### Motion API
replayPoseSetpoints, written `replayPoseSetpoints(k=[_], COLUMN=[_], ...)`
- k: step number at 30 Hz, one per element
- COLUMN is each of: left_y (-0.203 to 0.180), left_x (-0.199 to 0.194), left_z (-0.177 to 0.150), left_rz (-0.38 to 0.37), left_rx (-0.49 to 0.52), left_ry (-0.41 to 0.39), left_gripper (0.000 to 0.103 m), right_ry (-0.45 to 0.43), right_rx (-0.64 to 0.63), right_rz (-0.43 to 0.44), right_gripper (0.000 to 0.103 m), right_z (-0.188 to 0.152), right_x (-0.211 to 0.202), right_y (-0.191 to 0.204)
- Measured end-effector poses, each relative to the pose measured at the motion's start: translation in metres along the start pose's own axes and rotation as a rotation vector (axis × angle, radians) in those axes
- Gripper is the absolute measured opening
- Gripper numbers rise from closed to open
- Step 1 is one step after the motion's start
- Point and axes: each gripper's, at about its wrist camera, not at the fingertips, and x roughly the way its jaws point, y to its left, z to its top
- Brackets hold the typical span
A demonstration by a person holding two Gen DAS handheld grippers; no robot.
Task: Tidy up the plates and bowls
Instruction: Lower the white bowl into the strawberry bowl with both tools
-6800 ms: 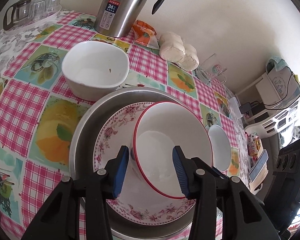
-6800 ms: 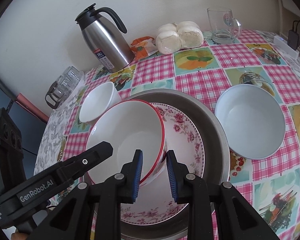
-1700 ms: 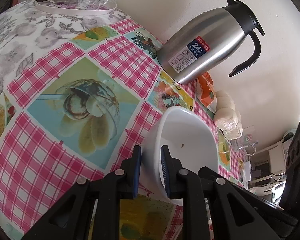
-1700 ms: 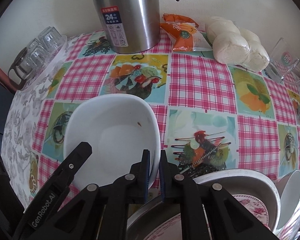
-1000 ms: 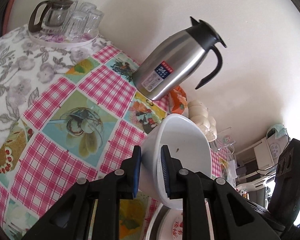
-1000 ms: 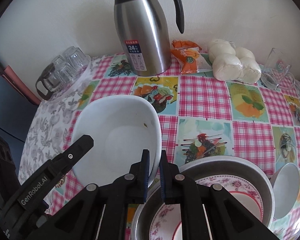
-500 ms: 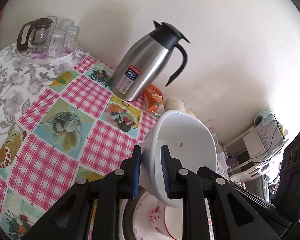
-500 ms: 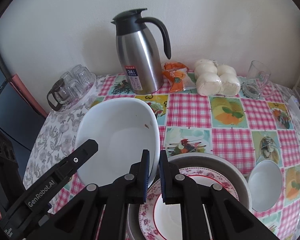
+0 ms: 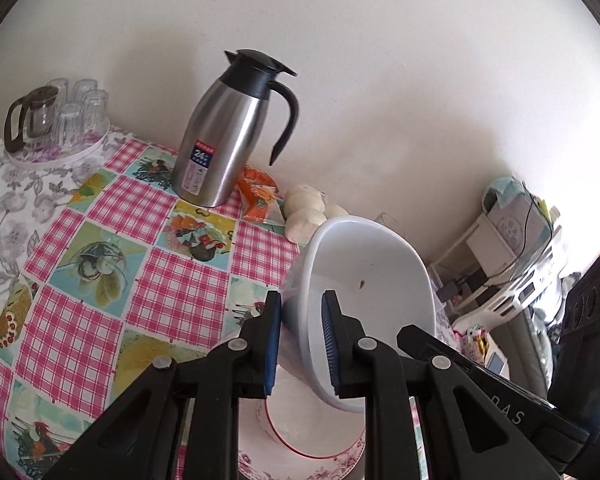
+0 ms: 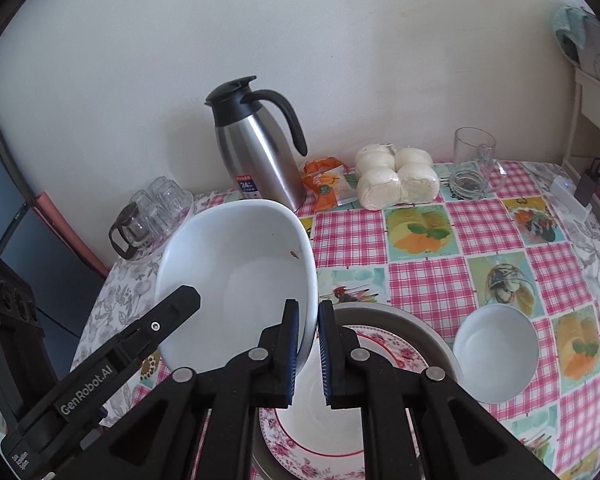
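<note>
Both pairs of fingers are clamped on the rim of the big white bowl [image 10: 236, 276]: the left gripper [image 9: 300, 344] pinches its near edge, the right gripper [image 10: 308, 354] its right edge. The bowl hangs tilted above the red-rimmed bowl [image 10: 332, 420] on the flowered plate [image 10: 396, 356]. A small white bowl [image 10: 496, 354] sits at three o'clock on the worktop [image 10: 420, 288].
</note>
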Motion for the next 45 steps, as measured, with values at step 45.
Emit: replayPoseSetpoints(k=[45], left_y=[-0.016], left_x=[0.037], left_z=[-0.054], left_rz=[0.066], left_rx=[0.020], left_ry=[0.215], left_gripper=[0.021], right_ry=[0.097], right_rx=[0.159], right_rz=[0.039], right_gripper=[0.012], right_z=[-0.047], right_x=[0.011], right_y=[-0.068])
